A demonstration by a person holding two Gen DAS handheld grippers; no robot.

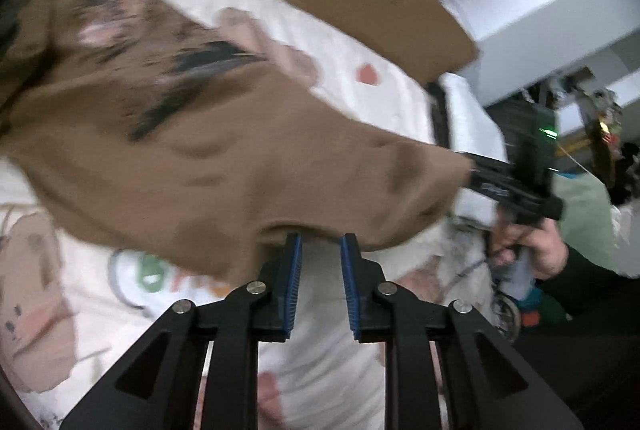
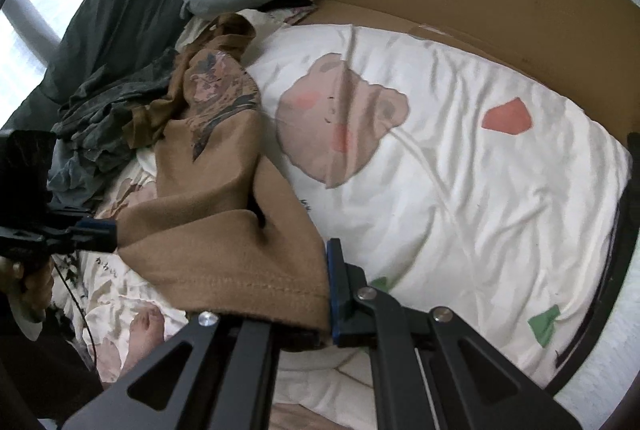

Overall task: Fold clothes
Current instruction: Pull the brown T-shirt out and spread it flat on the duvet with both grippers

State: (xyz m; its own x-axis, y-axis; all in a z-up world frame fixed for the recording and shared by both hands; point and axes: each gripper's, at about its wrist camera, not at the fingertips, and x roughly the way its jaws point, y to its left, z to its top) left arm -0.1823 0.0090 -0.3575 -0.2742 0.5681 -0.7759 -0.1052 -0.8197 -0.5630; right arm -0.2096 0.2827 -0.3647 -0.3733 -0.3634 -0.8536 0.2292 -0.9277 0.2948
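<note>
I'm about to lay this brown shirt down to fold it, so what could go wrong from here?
1. The left gripper has only a thin bite on the brown shirt's hem, so that corner may slip out.
2. The shirt's far end is bunched against the dark clothes pile and may snag or drag it.
3. The wrinkled duvet could keep folds uneven.
</note>
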